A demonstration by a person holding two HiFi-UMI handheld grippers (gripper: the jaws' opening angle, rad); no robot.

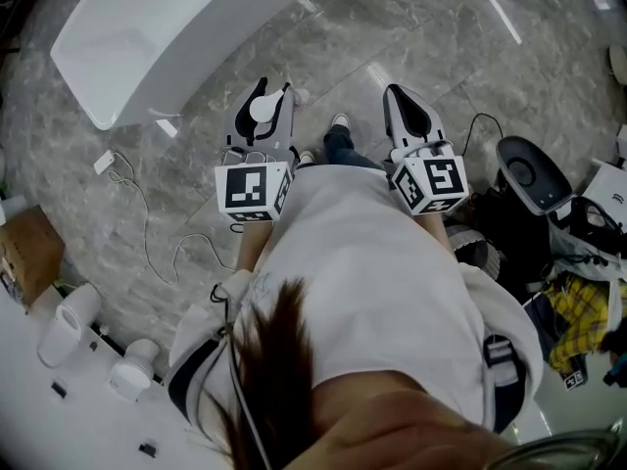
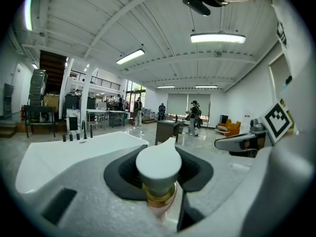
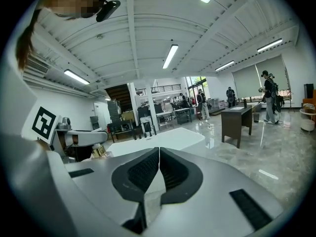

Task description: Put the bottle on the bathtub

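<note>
the left gripper (image 1: 266,94) is clamped on the bottle (image 2: 158,164), white cap showing between its jaws. the bathtub (image 1: 196,18) lies ahead and off to its left, well apart. the right gripper (image 3: 159,152) is farther from the tub, jaws together, holding nothing.

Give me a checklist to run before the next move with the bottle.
1. Grip: ok, the left claw clamps the bottle from both sides.
2. Spare hand: ok, right claw shut, nothing in it.
3. Reach: not ok, the bathtub stands ahead to the left, apart from both claws.
4. Walkway: not ok, a cable lies on the floor near the bathtub.
5. Bottle closed tight: cannot tell.
</note>
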